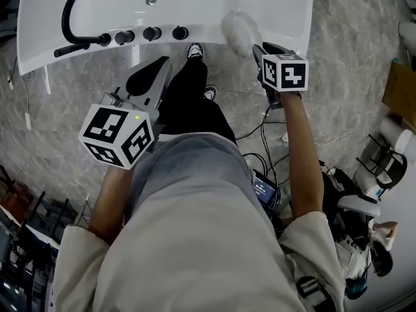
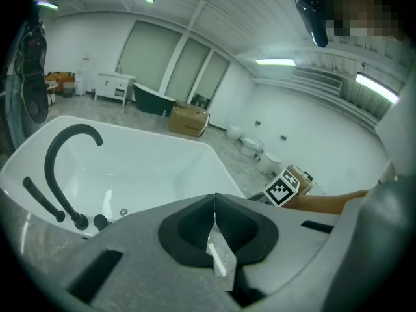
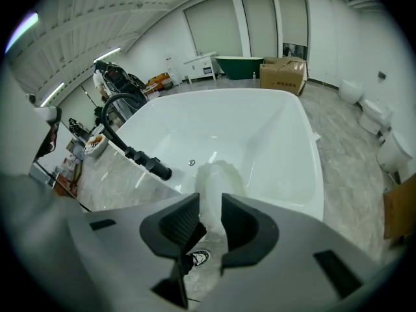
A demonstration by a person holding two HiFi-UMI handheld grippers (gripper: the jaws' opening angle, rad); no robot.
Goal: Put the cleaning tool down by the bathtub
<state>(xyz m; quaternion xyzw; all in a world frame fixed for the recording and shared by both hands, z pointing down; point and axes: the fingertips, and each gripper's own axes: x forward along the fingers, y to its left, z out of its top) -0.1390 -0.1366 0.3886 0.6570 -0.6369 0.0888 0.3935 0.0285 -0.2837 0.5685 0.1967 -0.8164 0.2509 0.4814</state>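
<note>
The right gripper (image 3: 208,207) jaws pinch the fluffy cleaning tool (image 1: 239,32) over the bathtub (image 1: 97,8) rim at one o'clock, while the left gripper (image 2: 214,203) jaws are pressed together.

white bathtub (image 1: 39,44), black faucet (image 1: 67,15), pale cleaning tool (image 1: 239,32).

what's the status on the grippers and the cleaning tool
Left gripper shut, empty. Right gripper shut on cleaning tool, at near rim of bathtub, not yet set down. Black tap knobs sit apart from it along the rim.
</note>
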